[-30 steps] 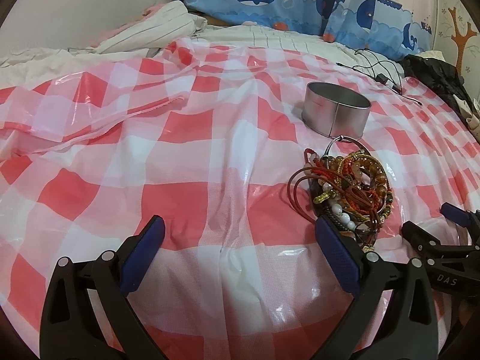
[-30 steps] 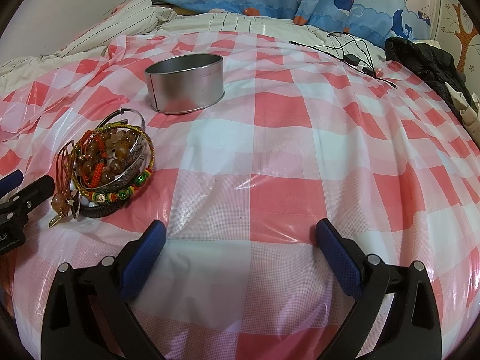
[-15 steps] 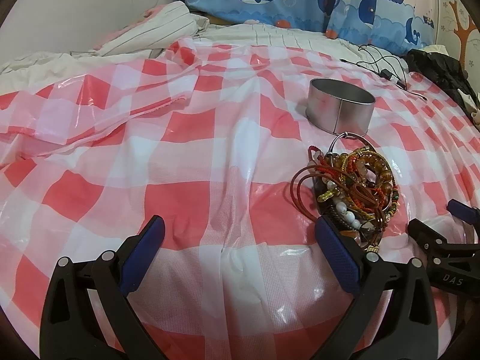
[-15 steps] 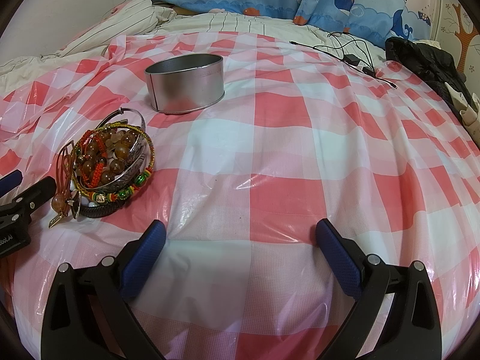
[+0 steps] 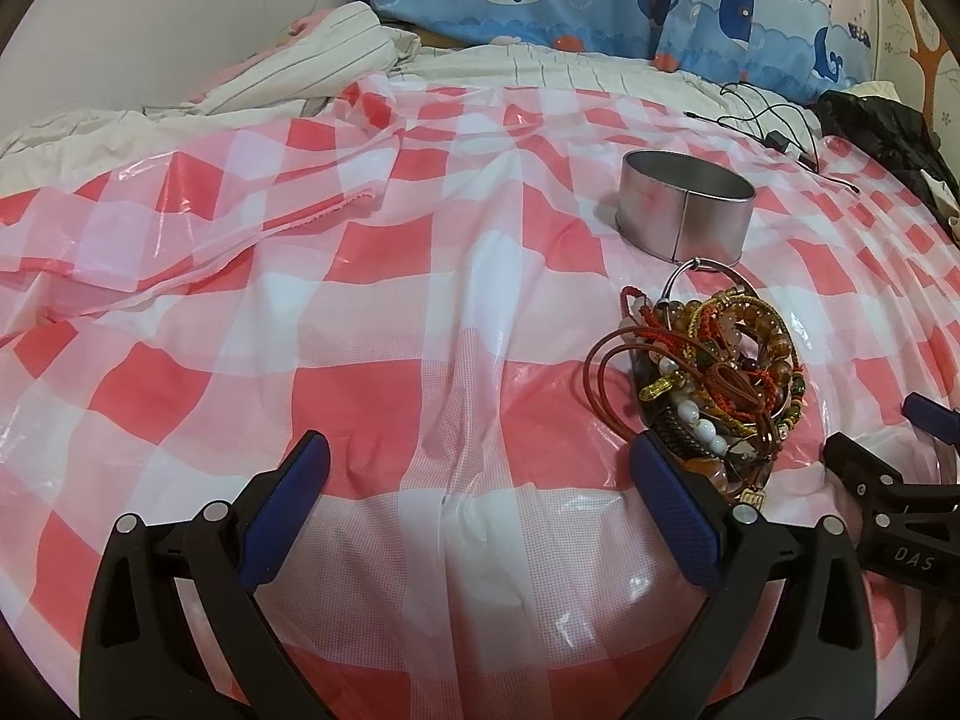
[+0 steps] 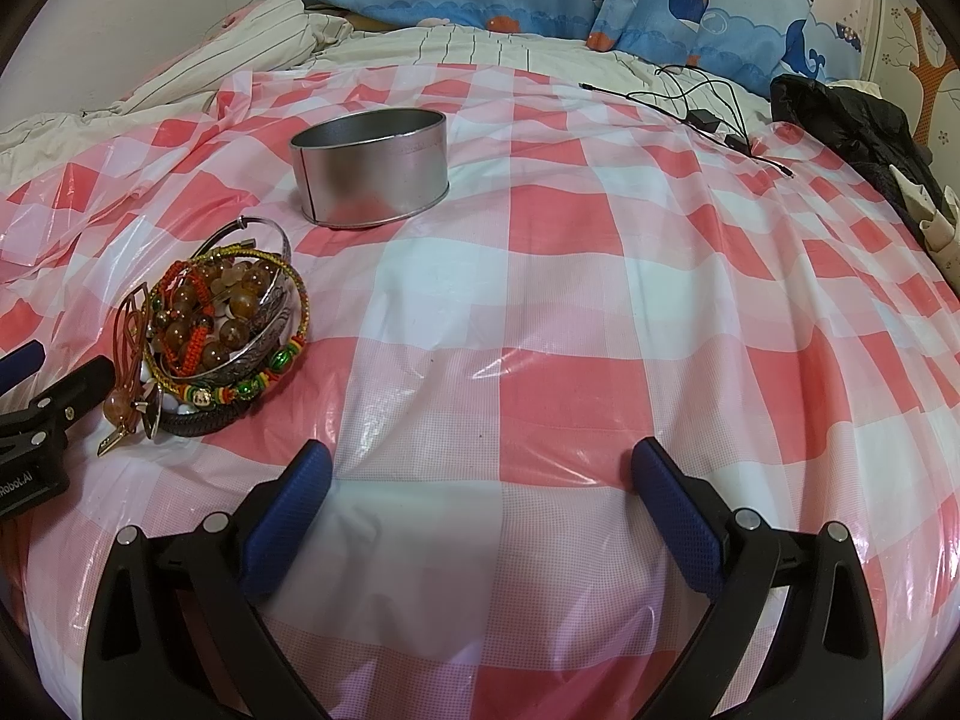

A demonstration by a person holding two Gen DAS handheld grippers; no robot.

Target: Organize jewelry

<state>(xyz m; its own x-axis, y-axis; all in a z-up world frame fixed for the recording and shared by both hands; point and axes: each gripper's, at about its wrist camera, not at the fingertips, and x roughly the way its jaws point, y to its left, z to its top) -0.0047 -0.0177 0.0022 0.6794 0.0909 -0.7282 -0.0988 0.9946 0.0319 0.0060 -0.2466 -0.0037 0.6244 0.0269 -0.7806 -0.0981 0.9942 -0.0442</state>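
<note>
Metal tin [image 6: 371, 167] interior – right view only | jewelry pile [image 5: 714, 378] untouched | both grippers' fingers [image 5: 288, 498] spread

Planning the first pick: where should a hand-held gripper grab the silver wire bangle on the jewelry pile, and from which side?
Grip the silver wire bangle on its raised arc at the tin-side edge of the jewelry pile. That arc stands clear of the beads, so fingers can straddle the thin wire. Probably come from above with the open right hand-held gripper, one finger inside the loop. The round tin sits just beyond.
</note>
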